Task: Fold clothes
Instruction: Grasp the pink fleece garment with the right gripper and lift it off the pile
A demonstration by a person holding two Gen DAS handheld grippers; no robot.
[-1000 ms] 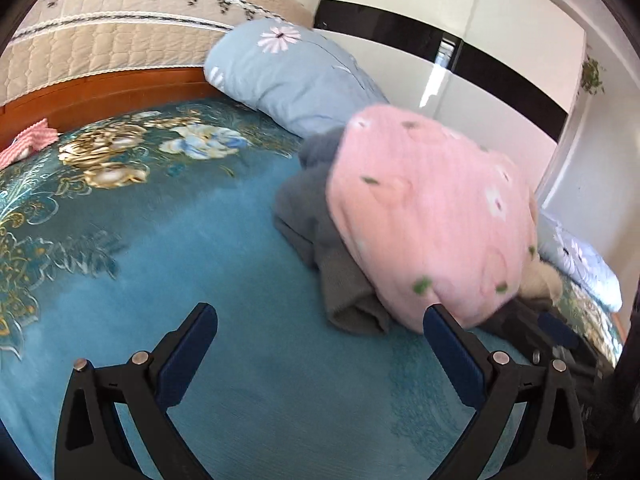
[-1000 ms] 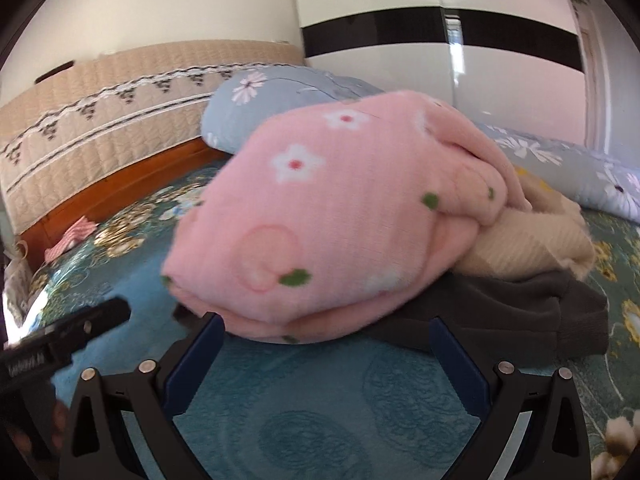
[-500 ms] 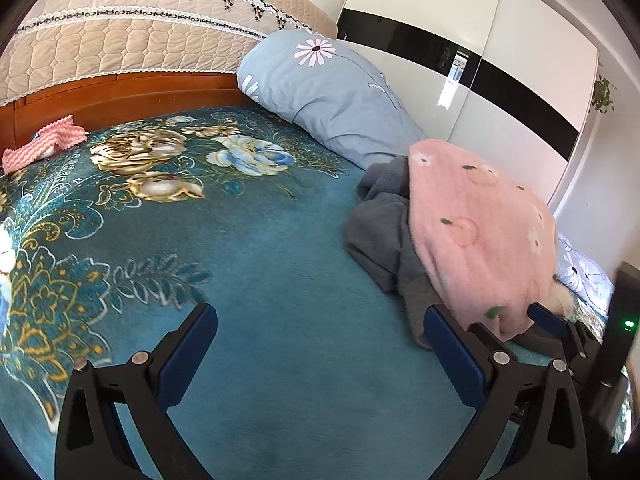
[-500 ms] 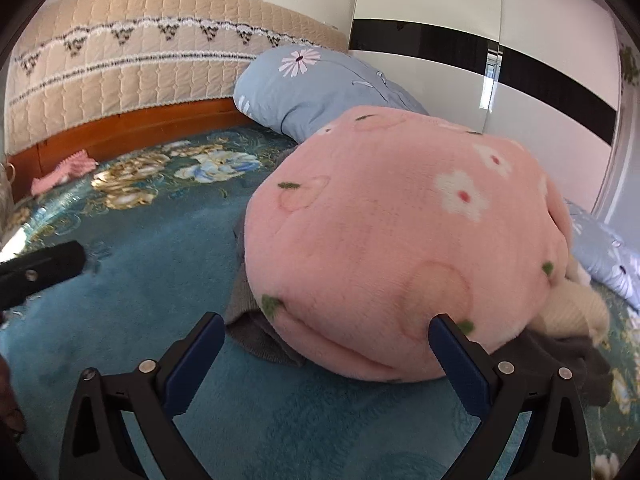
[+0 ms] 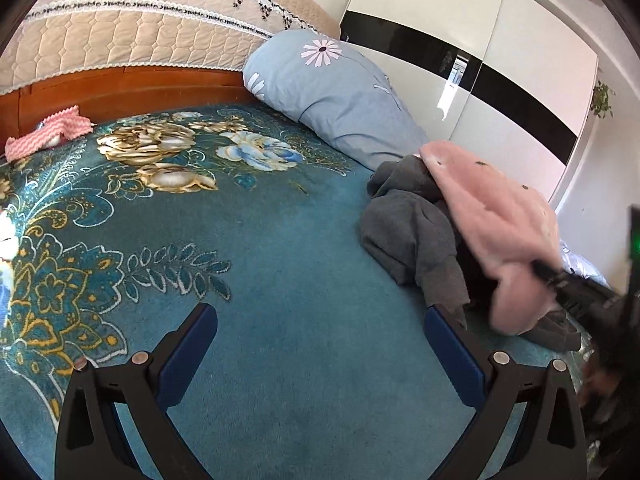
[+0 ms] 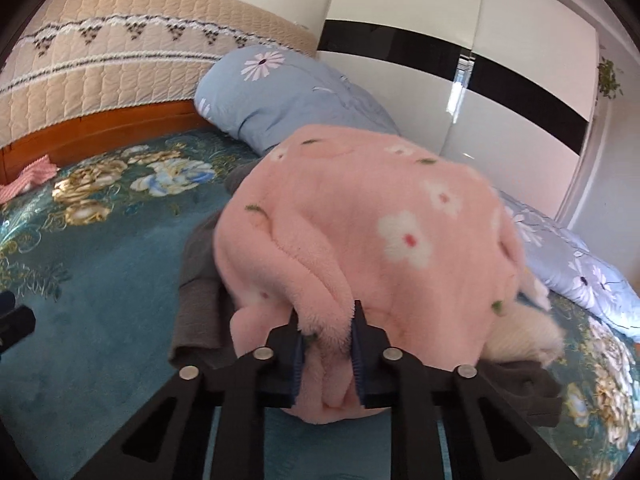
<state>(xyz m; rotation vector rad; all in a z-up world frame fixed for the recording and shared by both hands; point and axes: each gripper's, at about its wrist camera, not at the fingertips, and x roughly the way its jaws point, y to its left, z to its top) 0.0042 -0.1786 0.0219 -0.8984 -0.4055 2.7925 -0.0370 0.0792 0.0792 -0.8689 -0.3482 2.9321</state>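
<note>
Your right gripper (image 6: 326, 322) was pinched on a bunched fold of the pink fleece (image 6: 372, 236), which sat on the grey clothes (image 5: 412, 228) on the bed (image 5: 280, 320). Your left gripper (image 5: 320, 344) stood wide open, holding nothing. Judged best: lift clear, then spread flat. No readable writing was seen.

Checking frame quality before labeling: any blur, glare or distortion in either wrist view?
Left wrist: right claw and pink garment motion-smeared at the right edge; glare streak on wardrobe; fisheye bends the headboard. Right wrist: garment fold sharp in the shut claw, cream cloth blurred, same wardrobe glare.
</note>
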